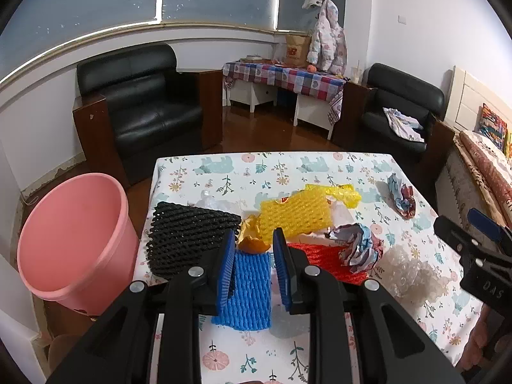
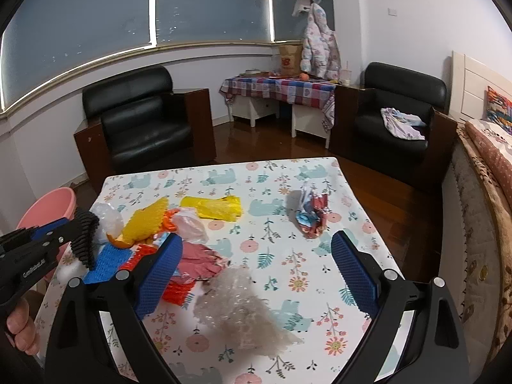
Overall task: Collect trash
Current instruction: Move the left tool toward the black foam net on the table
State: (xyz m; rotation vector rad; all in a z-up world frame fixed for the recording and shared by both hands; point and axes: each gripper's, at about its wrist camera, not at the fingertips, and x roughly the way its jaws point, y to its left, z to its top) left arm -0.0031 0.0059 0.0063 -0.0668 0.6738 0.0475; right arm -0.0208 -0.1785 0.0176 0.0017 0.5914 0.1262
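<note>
Your left gripper (image 1: pixel 252 268) has black angular arms, round silver screws and ribbed blue pads. Your right gripper (image 2: pixel 256 275) matches it: black arms, silver screws, blue textured pads. White lettering marks both black bodies.

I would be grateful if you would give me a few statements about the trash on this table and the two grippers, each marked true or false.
1. The right gripper has its jaws wide open above the bubble wrap. True.
2. The blue foam net lies between the jaws of the left gripper. True.
3. The pink bucket stands on the table. False: it stands on the floor beside the table.
4. The yellow foam net is inside the bucket. False: it lies on the table, beyond the blue one.
5. The black foam net lies at the table edge nearest the bucket. True.
</note>
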